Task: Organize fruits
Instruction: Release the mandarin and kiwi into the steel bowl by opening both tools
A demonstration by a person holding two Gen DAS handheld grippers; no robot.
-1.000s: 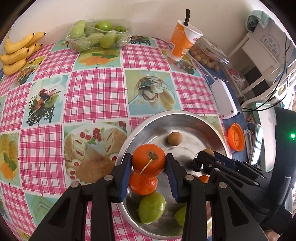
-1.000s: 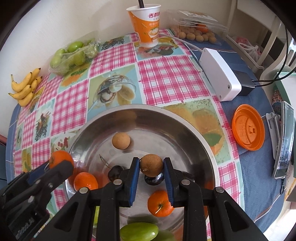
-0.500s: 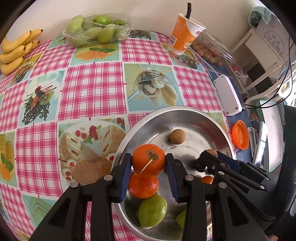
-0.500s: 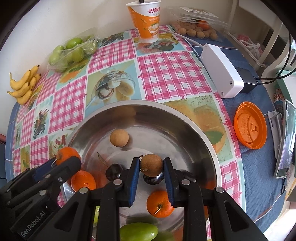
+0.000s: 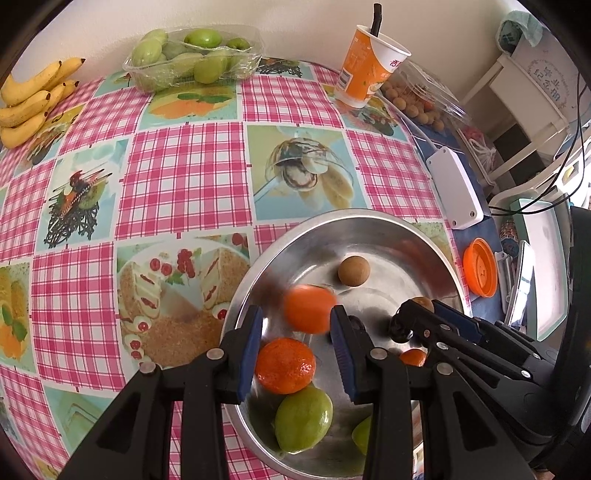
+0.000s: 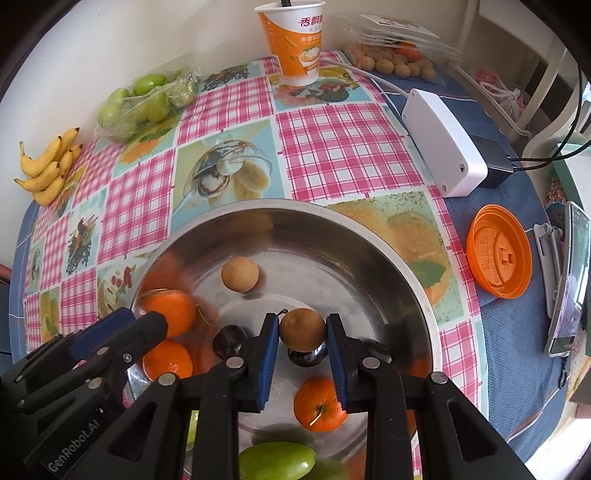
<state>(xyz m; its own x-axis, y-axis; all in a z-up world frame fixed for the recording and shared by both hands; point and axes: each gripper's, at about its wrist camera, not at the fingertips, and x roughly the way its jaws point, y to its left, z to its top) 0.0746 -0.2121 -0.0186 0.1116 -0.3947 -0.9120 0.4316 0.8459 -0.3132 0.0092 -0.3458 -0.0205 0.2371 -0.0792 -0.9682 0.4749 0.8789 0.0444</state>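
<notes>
bowl: we see a round stainless-steel bowl (image 5: 332,214) on the near right part of the surface, both grippers over it.
bowl contents: one loose tan round fruit (image 5: 354,270) on the far side of the floor; orange mandarins (image 6: 319,404) at the near side and by the left wall; a smooth green oval fruit (image 5: 303,419) at the near rim; two dark glossy fruits (image 6: 229,341) near the middle.
left gripper (image 5: 295,321): jaws part open. A blurred orange mandarin (image 5: 308,308) sits between the tips, close against the right pad with a visible gap at the left pad. We see no grip on it.
right gripper (image 6: 301,332): jaws closed on a brown round fruit (image 6: 302,326), both blue pads touching it, held above the bowl floor over one dark fruit.
clear tray: clear plastic tray (image 5: 195,55) at the far edge, full of green fruits.
clear box: clear plastic box (image 5: 417,103) at far right, holding small tan round fruits.
cup: orange-and-white paper cup (image 5: 365,70) with a dark straw, upright, beside that box.
bananas: bunch of yellow bananas (image 5: 29,99) at the far left, loose on the surface.
surface: pink-checked tablecloth with food pictures (image 5: 184,177); blue cloth (image 6: 517,350) along the right side.
right side items: white rectangular box with a cable (image 5: 456,195), orange plastic lid (image 5: 480,271), phone (image 6: 567,280).
room: pale wall (image 5: 295,22) behind the surface; white furniture frame (image 5: 528,107) at far right.
</notes>
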